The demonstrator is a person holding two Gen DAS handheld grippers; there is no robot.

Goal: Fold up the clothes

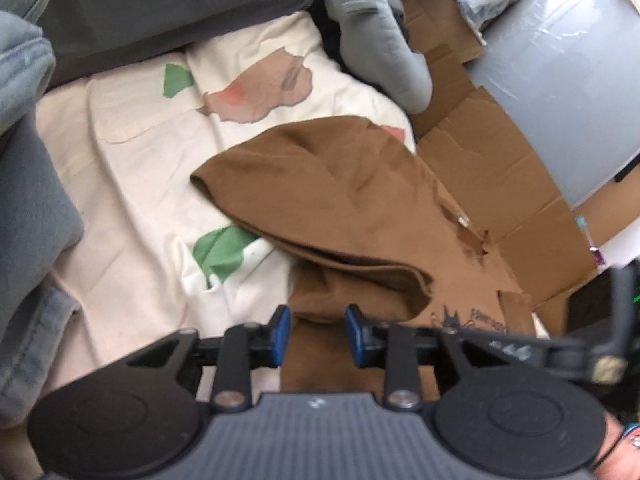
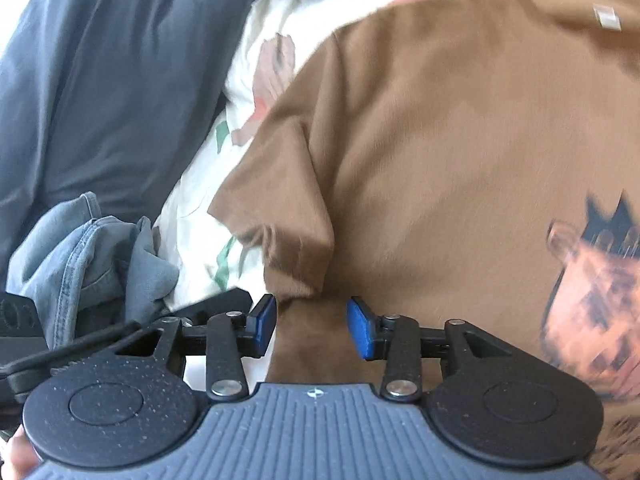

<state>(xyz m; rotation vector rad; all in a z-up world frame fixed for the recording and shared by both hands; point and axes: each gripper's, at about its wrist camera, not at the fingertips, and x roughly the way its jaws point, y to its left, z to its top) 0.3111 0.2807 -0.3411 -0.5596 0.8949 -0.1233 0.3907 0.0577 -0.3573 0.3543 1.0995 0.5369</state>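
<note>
A brown T-shirt (image 1: 340, 200) lies rumpled on a cream bedsheet (image 1: 140, 160), partly over flattened cardboard. My left gripper (image 1: 318, 320) hangs just above a fold of it. Its blue pads (image 1: 282, 322) stand apart with brown cloth below the gap, and neither pad presses on it. In the right wrist view the T-shirt (image 2: 440, 140) fills the right side, with a short sleeve (image 2: 288, 200) folded inward and an orange-and-black print (image 2: 592, 300). My right gripper (image 2: 312, 314) is open, with a strip of the brown cloth lying loose between its jaws.
Blue denim jeans (image 2: 80, 248) are bunched at the left, against a dark grey cushion (image 2: 100, 80). A grey plush toy (image 1: 376, 32), brown cardboard (image 1: 500, 160) and a grey plastic-wrapped bundle (image 1: 560, 80) crowd the far right.
</note>
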